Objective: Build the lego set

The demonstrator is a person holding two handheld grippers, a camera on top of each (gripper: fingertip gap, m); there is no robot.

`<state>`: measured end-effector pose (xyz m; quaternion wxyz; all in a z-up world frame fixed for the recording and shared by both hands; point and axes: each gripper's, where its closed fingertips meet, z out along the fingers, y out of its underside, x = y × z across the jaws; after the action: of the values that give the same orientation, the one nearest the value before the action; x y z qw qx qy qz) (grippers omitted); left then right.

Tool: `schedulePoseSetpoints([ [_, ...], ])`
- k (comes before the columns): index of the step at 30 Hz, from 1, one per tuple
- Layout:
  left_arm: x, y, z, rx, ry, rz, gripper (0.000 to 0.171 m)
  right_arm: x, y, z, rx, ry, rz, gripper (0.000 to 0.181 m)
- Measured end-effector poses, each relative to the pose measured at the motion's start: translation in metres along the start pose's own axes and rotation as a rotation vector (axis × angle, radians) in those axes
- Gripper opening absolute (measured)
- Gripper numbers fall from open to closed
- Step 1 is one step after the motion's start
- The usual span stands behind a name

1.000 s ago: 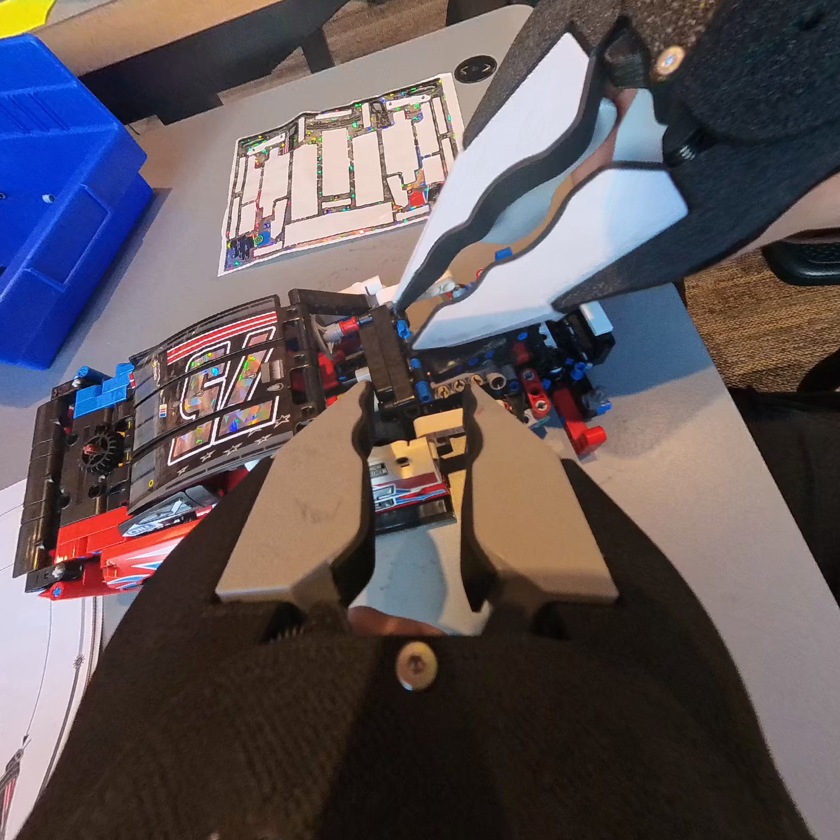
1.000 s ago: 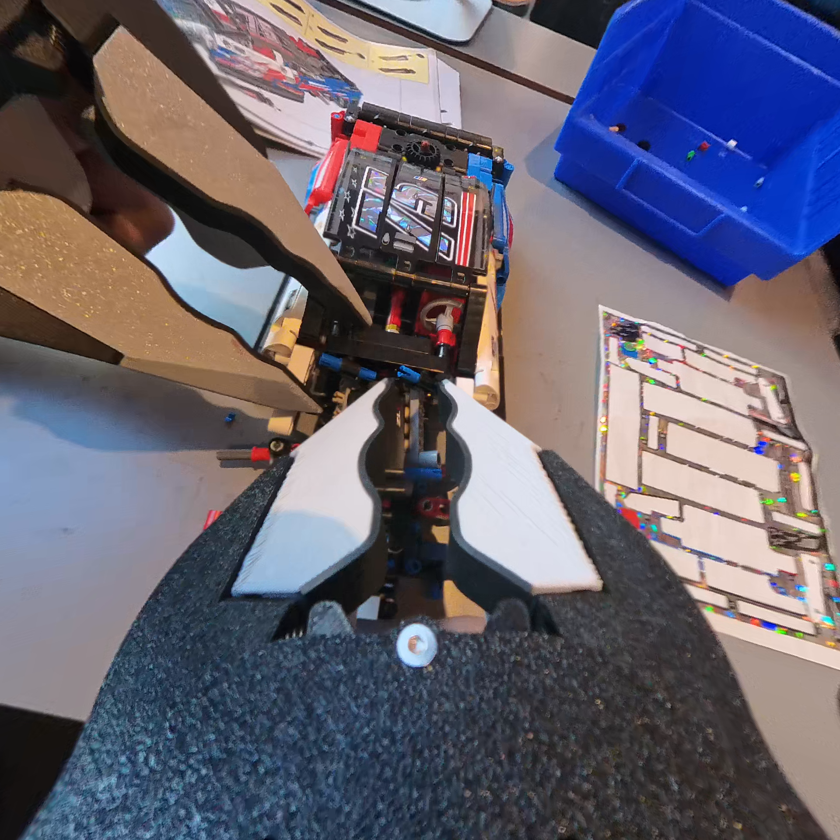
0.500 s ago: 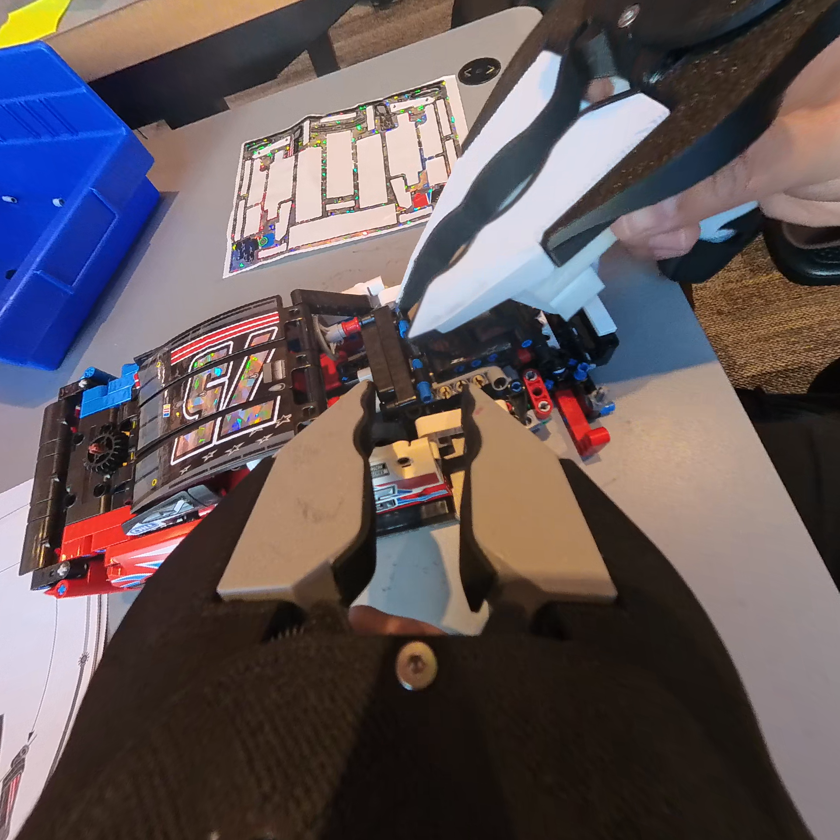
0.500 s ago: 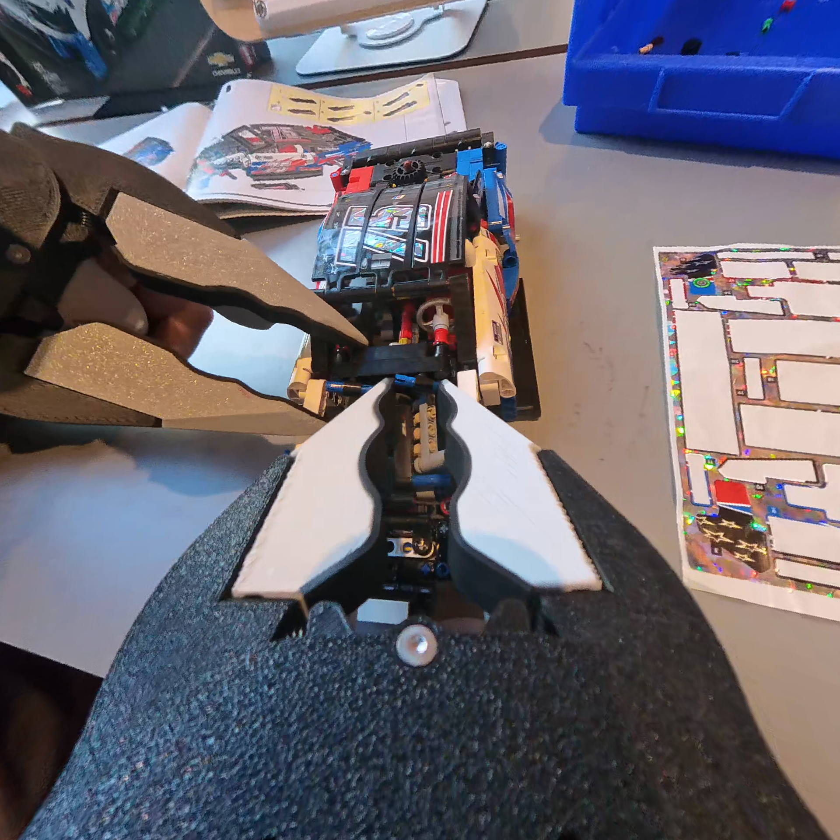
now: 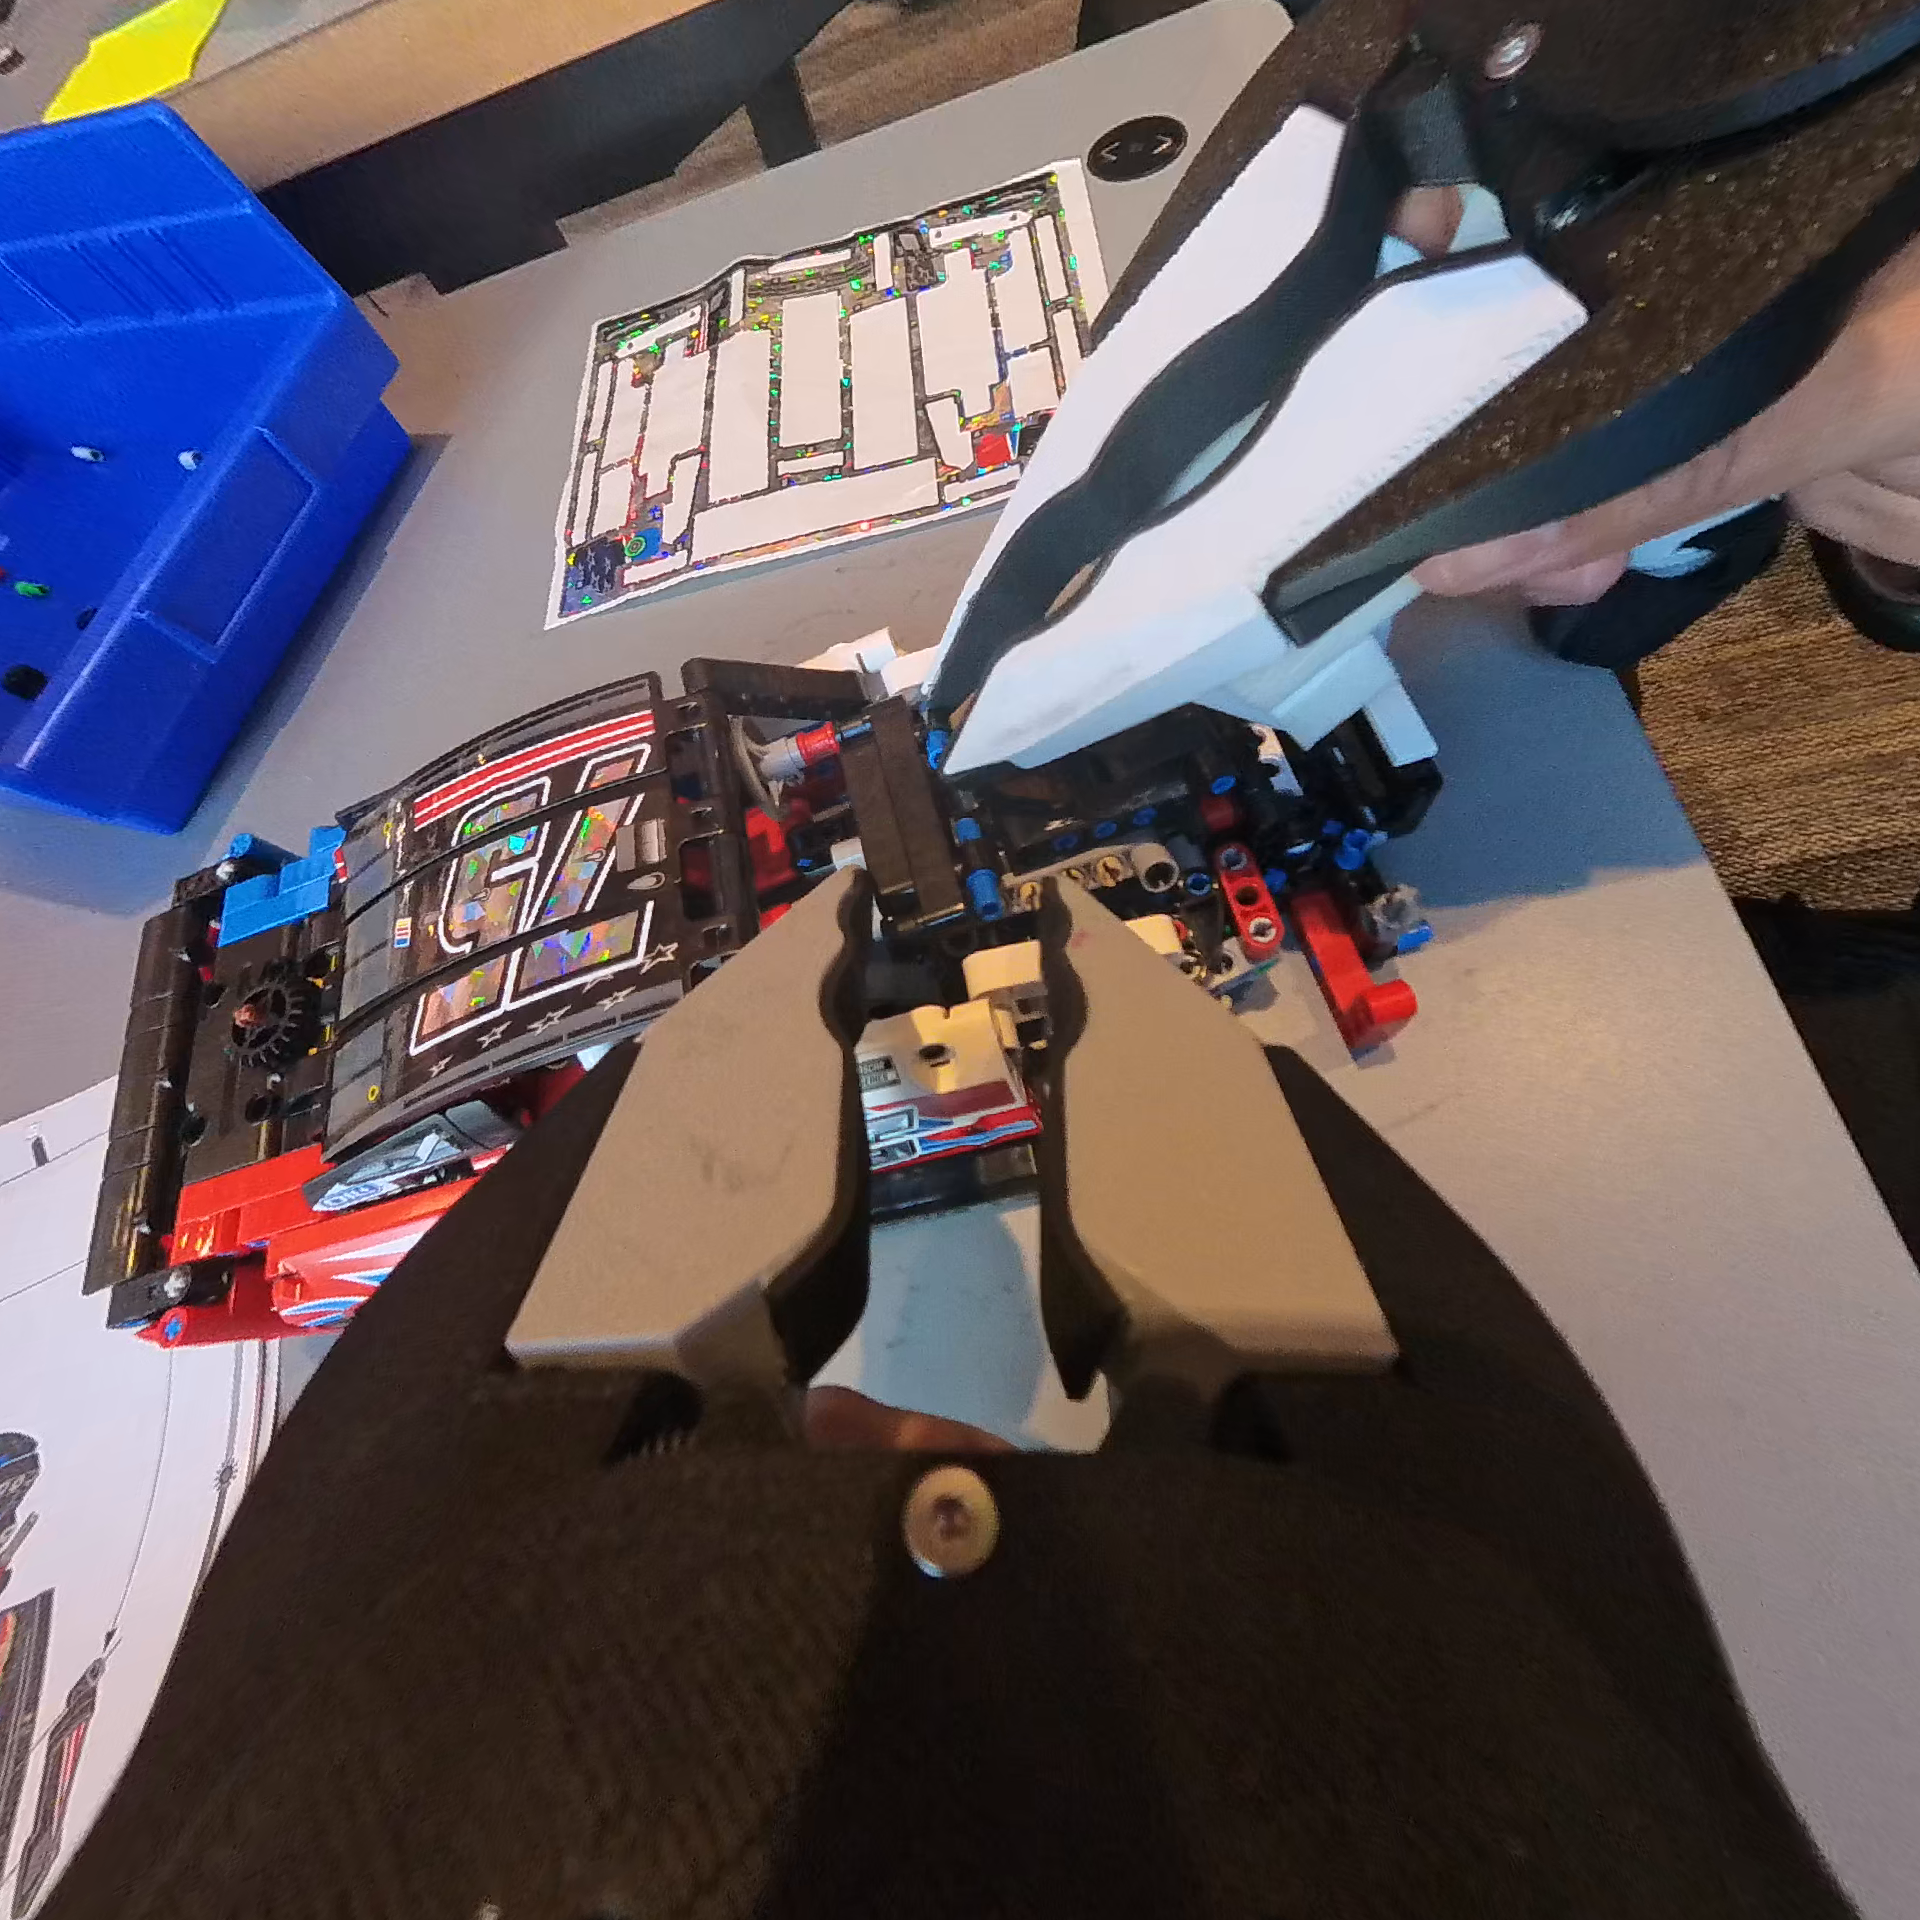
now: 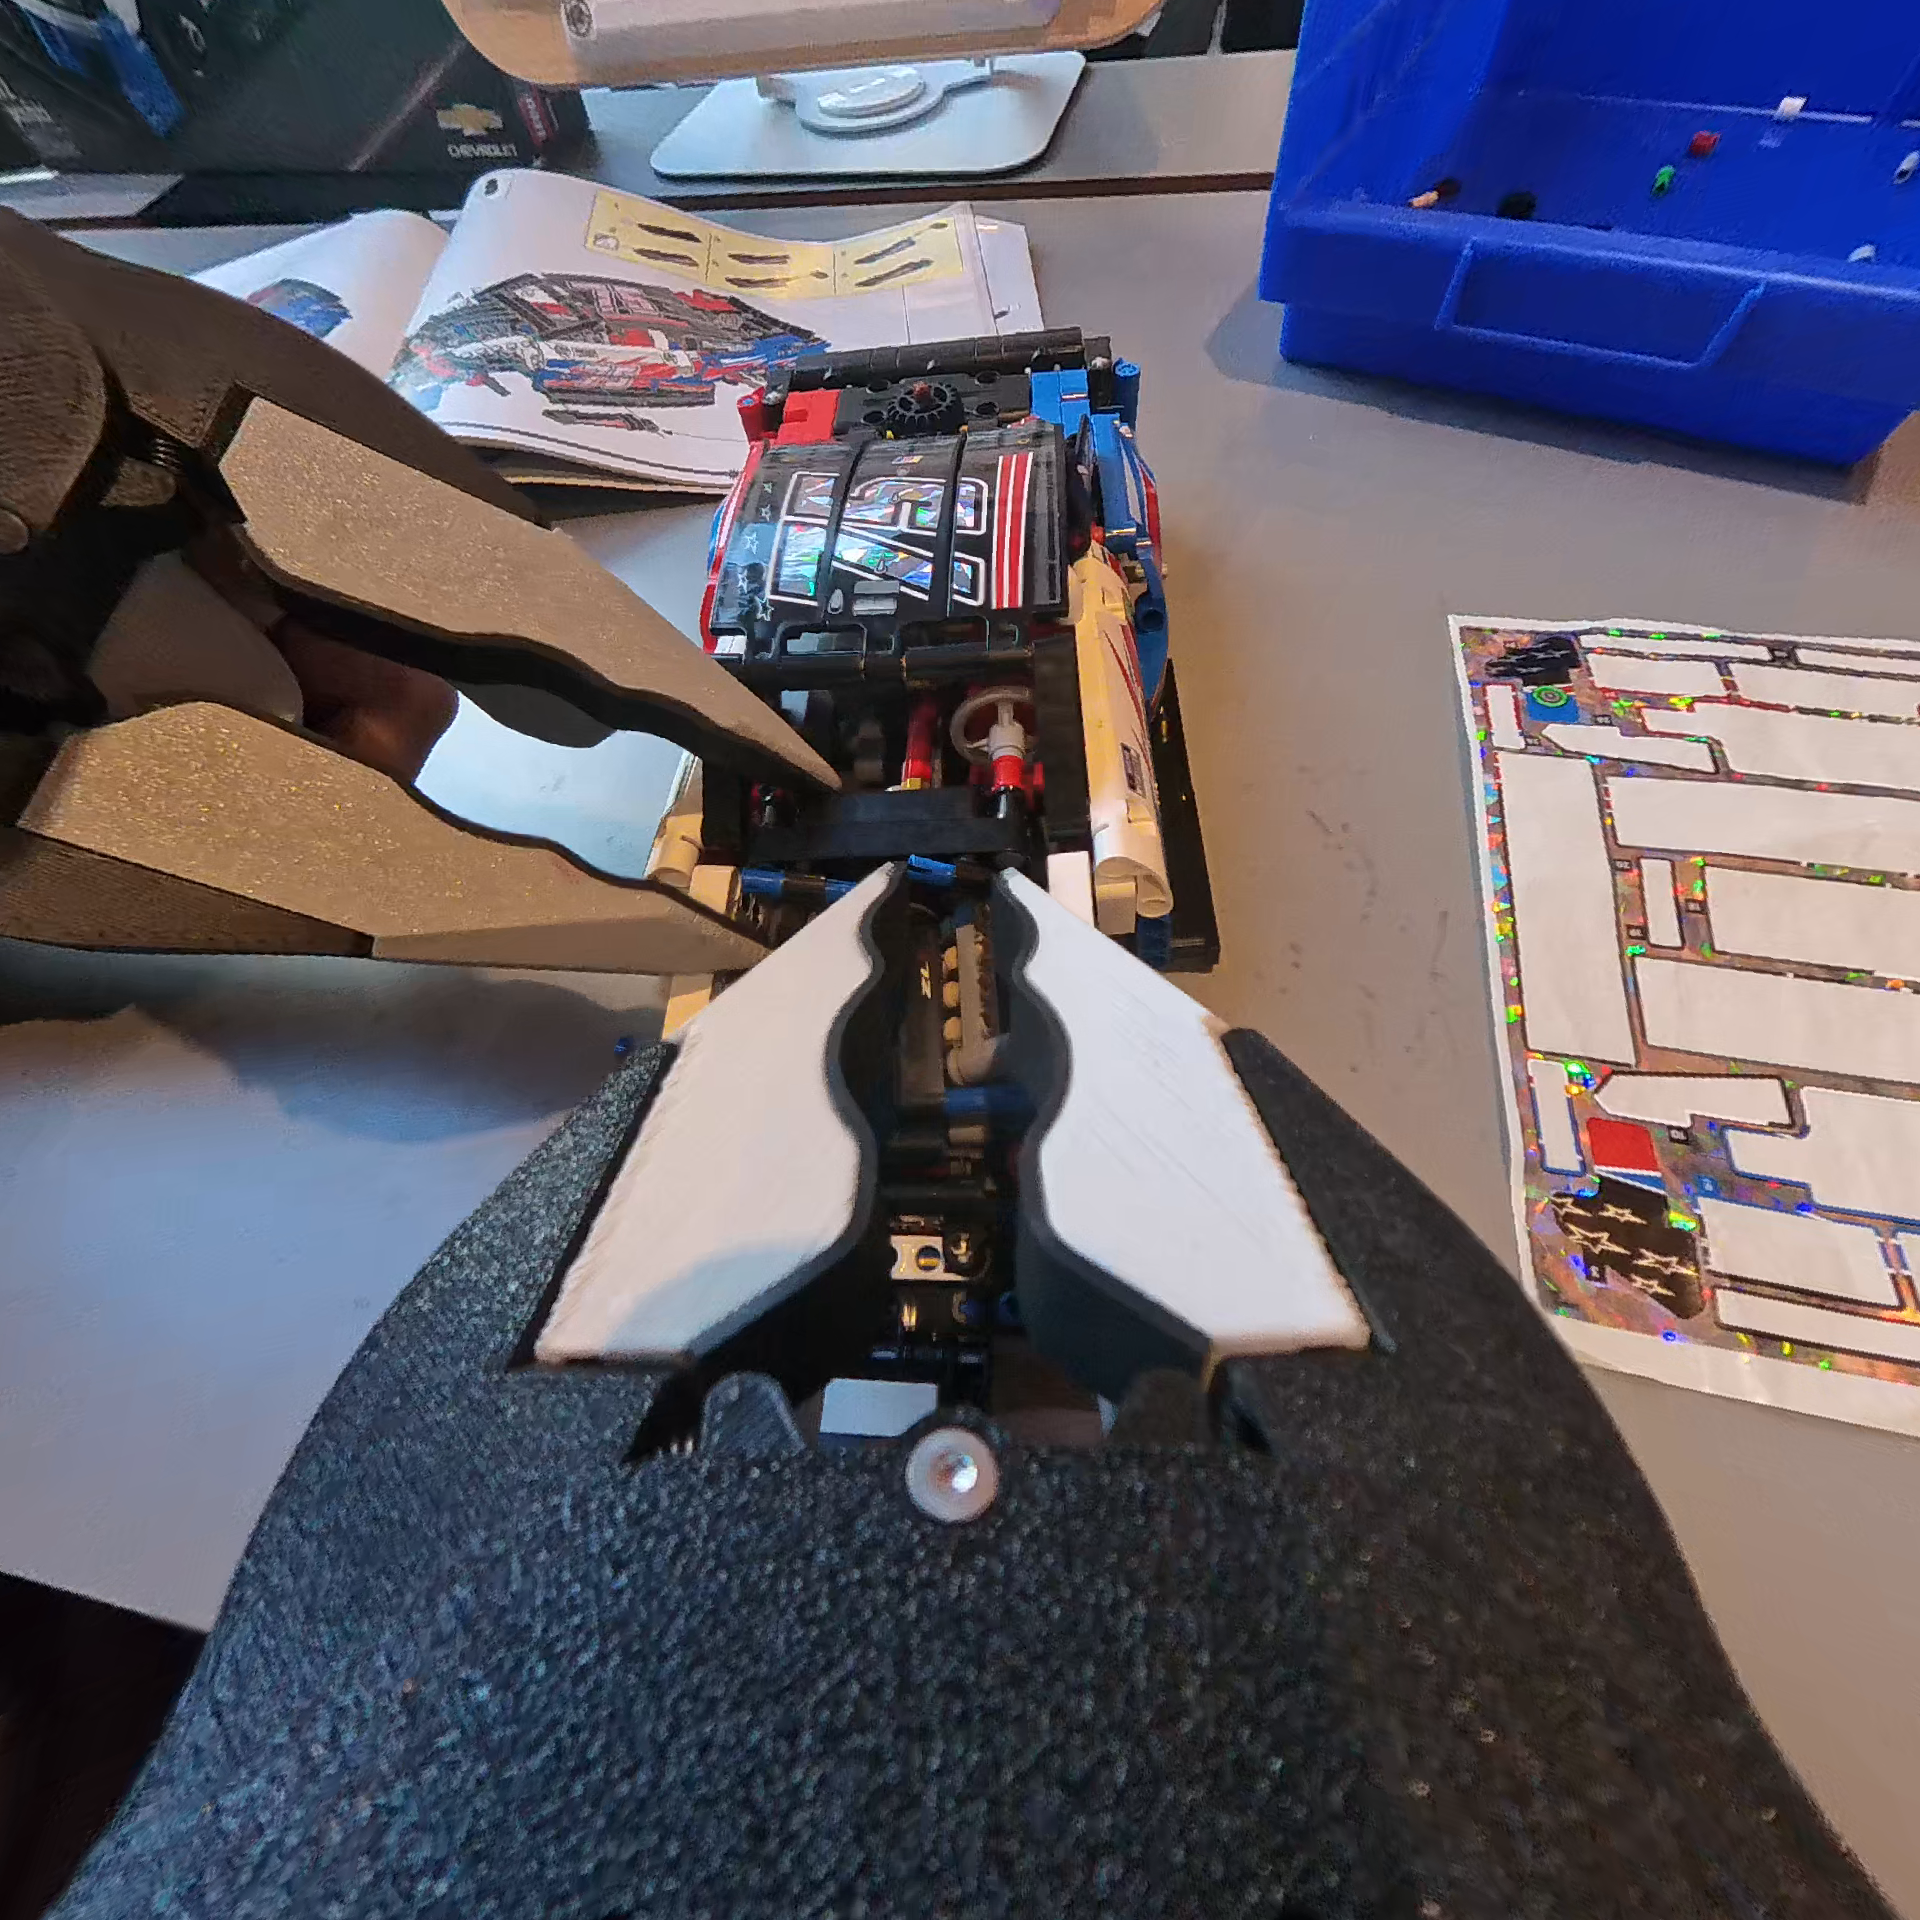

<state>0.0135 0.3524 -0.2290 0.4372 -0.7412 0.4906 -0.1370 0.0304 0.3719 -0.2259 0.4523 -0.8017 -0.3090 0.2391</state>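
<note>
I've got both tools on the car [image 5: 499, 935] now. It lies on the grey bench [image 5: 1558, 1143], not far from the bench edge closest to me, its long axis running left to right in my left wrist view: the stickered roof to the left, the bare chassis of beams and blue pins to the right.

My left hand-held gripper [image 5: 951, 914] comes in square to that axis, from the side. Its fingers are set narrow, straddling the white and black pieces at the car's middle; I can't tell whether they actually pinch, so I read it as a brace.

My right hand-held gripper [image 6: 945, 883] runs along the axis from the open chassis end. Fingers are close together, tips just at the black cross beam [image 6: 894, 821] behind the steering wheel; nothing visibly held between them.

So the right tool is the nearer one to that beam, and I judge the coming push goes lengthwise, toward the roof, with the left holding the car steady.

Blue bin [image 6: 1610, 208], sticker sheet [image 6: 1714, 987] and instruction booklet [image 6: 675, 312] sit well apart from the work.
</note>
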Motion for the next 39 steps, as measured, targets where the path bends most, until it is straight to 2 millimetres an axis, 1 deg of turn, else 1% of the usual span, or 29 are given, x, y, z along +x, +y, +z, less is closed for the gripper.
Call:
schedulePoseSetpoints([
  [7,-0.002,0.000,0.000,0.000,0.002,-0.012,0.030,0.000,-0.001,0.002,0.013,0.001,-0.010,0.014],
  [12,-0.003,0.001,0.000,-0.001,-0.001,-0.015,0.030,0.000,-0.001,0.003,0.013,0.024,-0.057,0.012],
  [14,-0.003,0.001,0.000,-0.001,-0.004,-0.015,0.030,0.002,-0.001,0.003,0.020,0.035,-0.080,0.000],
  [16,-0.004,0.001,0.000,0.001,-0.005,-0.020,0.030,0.001,-0.001,0.003,0.022,0.027,-0.070,0.000],
  [19,-0.006,0.001,0.000,0.003,-0.003,-0.022,0.030,0.002,-0.002,0.004,0.034,0.004,0.006,0.000],
  [20,-0.006,0.001,0.000,0.003,-0.001,-0.020,0.030,0.002,-0.002,0.004,0.035,0.004,0.006,0.000],
  [21,-0.006,0.001,0.000,0.003,0.001,-0.020,0.030,0.003,-0.001,0.003,0.033,0.014,-0.017,0.000],
  [23,-0.006,0.001,0.000,0.003,0.005,-0.015,0.030,0.005,0.000,0.001,0.031,0.044,-0.076,0.007],
  [24,-0.006,0.002,-0.001,0.003,0.007,-0.013,0.030,0.005,0.000,0.000,0.030,0.048,-0.096,0.008],
  [28,-0.006,0.003,-0.003,-0.017,0.017,-0.004,0.029,0.000,-0.005,-0.004,0.043,0.012,-0.109,0.009],
  [30,-0.008,0.003,-0.007,-0.034,0.021,0.004,0.029,-0.005,-0.007,-0.005,0.038,-0.023,-0.107,0.009],
  [31,-0.009,0.003,-0.010,-0.037,0.019,0.011,0.030,-0.009,-0.006,-0.005,0.031,-0.045,-0.097,0.013],
  [32,-0.012,0.003,-0.013,-0.036,0.014,0.018,0.031,-0.015,-0.005,-0.005,0.024,-0.076,-0.088,0.017],
  [34,-0.015,0.002,-0.019,-0.029,0.011,0.025,0.032,-0.024,-0.002,-0.002,-0.002,-0.116,-0.087,0.019],
  [36,-0.015,0.003,-0.024,-0.029,0.029,0.041,0.033,-0.025,0.001,0.002,-0.022,-0.104,-0.109,0.020],
  [39,-0.010,0.006,-0.025,-0.023,0.057,0.061,0.030,-0.028,0.001,0.006,-0.040,-0.109,-0.099,0.020],
])
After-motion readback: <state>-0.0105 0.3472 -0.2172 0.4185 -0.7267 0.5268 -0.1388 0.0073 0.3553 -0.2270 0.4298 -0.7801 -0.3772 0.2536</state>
